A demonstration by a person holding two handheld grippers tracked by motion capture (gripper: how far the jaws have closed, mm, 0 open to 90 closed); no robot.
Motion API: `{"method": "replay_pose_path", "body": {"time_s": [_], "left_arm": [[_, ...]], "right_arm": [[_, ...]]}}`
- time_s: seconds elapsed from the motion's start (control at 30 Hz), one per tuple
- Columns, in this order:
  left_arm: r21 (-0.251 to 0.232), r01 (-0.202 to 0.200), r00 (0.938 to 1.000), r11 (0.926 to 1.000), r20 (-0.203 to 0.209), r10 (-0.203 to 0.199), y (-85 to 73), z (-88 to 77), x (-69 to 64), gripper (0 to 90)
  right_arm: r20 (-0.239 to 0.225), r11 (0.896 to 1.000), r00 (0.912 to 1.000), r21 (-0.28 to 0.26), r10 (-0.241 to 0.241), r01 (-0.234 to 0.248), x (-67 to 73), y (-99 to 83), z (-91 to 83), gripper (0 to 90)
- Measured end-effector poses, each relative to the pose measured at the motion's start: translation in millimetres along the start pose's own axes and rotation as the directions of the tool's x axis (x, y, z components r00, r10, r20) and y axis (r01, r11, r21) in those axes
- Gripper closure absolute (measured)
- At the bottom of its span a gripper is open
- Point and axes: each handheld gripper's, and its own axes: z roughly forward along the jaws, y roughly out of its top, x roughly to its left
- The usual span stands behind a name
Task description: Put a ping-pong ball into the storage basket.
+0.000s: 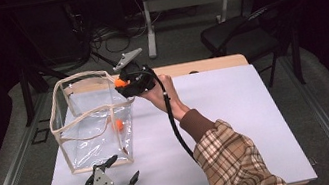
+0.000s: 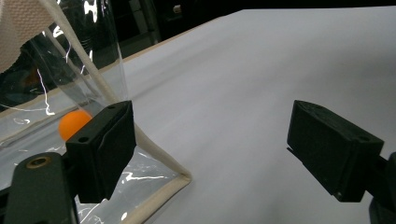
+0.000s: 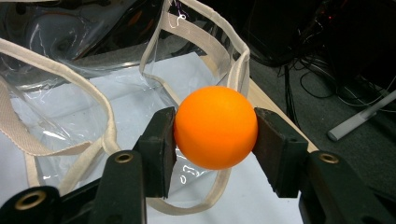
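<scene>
R gripper [image 3: 215,135]: jaws clamped on orange ball [image 3: 215,127], one pad on each side of it, ball sitting between the pad tips w/ its top and front clear of them. In high view R gripper [image 1: 126,84] is held up at the far right top corner of the clear bag [image 1: 91,120], ball [image 1: 121,82] at rim level, just over the cream-trimmed edge. R gripper view looks past the ball into the bag's open mouth; cream handles [image 3: 70,140] loop below and behind it.

Second orange ball [image 1: 118,125] lies inside the bag on its bottom, near the right wall. Also seen thru the clear wall in L gripper view [image 2: 74,123], just behind the left jaw.

L gripper [image 1: 116,179]: jaws wide apart, nothing between them. Sits low over the white table [image 1: 236,111] at the near edge, just beside the bag's near right bottom corner [image 2: 180,179]; one jaw close against the corner seam, can't tell if touching.

Bag stands upright on left part of table, mouth open.
</scene>
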Motion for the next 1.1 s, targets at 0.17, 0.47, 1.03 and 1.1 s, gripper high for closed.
{"method": "replay_pose_path", "body": {"time_s": [0.17, 0.47, 1.03, 1.1], "left_arm": [[-0.001, 0.002, 1.0, 1.0, -0.001, -0.002, 0.0, -0.1, -0.2, 15.5], [0.0, -0.003, 1.0, 1.0, -0.001, 0.003, 0.2, -0.6, 0.2, 15.5], [-0.001, -0.003, 1.0, 1.0, -0.001, 0.003, 0.2, -0.4, 0.2, 15.5], [-0.002, -0.003, 1.0, 1.0, -0.001, 0.003, 0.3, -0.5, 0.1, 15.5]], "right_arm": [[0.001, 1.0, 1.0, -0.001, -0.001, 0.001, 1.2, 2.1, 1.7, 50.5], [-0.006, 1.0, 0.9999, 0.002, -0.014, 0.014, 5.4, 4.9, 8.0, 50.5], [-0.01, 1.0, 0.9999, 0.019, -0.014, 0.014, 9.9, 7.0, 19.6, 50.5], [-0.011, 1.0, 0.9999, 0.023, -0.013, 0.014, 10.0, 7.2, 20.5, 50.5]]}}
